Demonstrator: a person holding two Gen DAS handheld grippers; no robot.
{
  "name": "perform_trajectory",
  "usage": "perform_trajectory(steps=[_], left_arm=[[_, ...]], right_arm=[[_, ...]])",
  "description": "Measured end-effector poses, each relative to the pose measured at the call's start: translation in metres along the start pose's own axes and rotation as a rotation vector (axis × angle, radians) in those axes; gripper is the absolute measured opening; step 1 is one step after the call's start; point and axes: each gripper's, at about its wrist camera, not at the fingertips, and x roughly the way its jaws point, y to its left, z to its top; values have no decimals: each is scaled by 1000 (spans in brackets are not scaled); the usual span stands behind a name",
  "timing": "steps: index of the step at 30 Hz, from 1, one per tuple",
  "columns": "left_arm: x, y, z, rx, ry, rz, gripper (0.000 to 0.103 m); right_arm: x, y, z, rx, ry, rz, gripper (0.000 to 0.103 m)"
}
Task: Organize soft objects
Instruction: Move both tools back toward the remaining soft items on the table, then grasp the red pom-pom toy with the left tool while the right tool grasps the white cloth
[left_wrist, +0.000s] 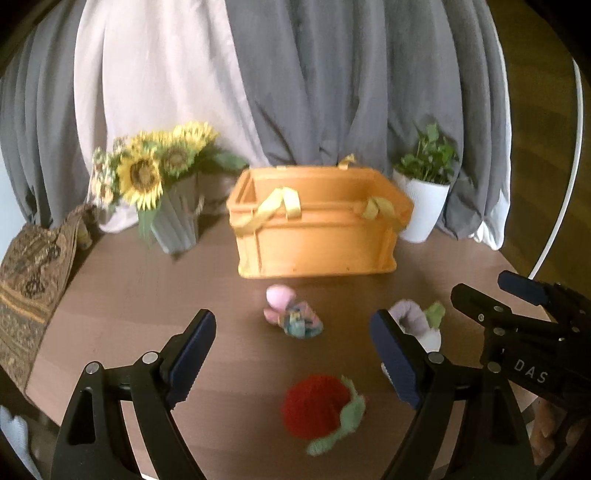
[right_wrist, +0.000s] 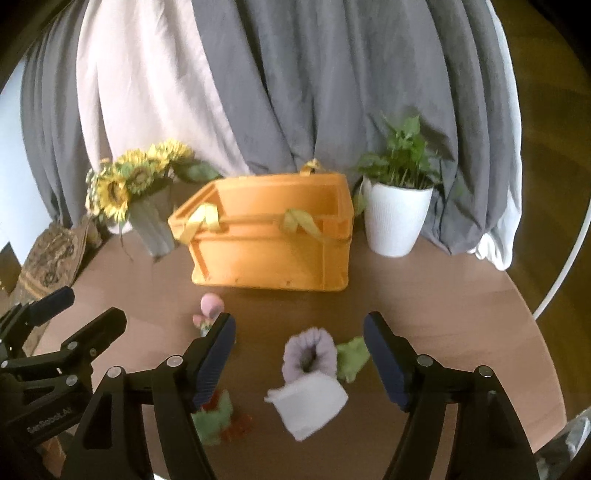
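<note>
On the round brown wooden table (left_wrist: 147, 295) sits an orange plastic crate (left_wrist: 317, 236) with yellow ribbon handles draped over its rim, open at the top, and in front of it three small soft toys lie loose on the bare wood. Nearest the crate is a pink and pastel knitted toy (left_wrist: 291, 314); to its right lies a lilac, white and green knitted toy (right_wrist: 314, 376), its lilac cuff turned toward the crate; closest to the near edge is a red knitted ball with green leaves (left_wrist: 321, 410). The left gripper (left_wrist: 295, 358) hovers over the table with its dark blue pads spread wide, the red ball showing between and just below them, untouched. The right gripper (right_wrist: 299, 362) hangs beside it, jaws likewise spread, with the lilac and white toy lying between the pads but clear of both. Neither tool pinches anything. Behind the crate, a bunch of yellow sunflowers in a grey ribbed vase (left_wrist: 162, 192) stands to the left and a leafy green plant in a white ribbed pot (right_wrist: 399, 214) to the right, both close to the crate's corners. Grey and pale pink draped curtains (left_wrist: 295, 81) close off the back, and a patterned brown cushion (left_wrist: 33, 273) rests at the table's far left edge. Nothing stands between the toys and the crate's front wall.
</note>
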Motion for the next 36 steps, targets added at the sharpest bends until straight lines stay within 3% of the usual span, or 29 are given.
perform_trajectory(steps=[18, 36], left_arm=[[53, -12, -63, -53, 234, 2, 86], [104, -17, -85, -62, 327, -24, 85]], right_arm=[[55, -12, -57, -39, 227, 68, 73], [111, -22, -90, -2, 375, 101, 72]])
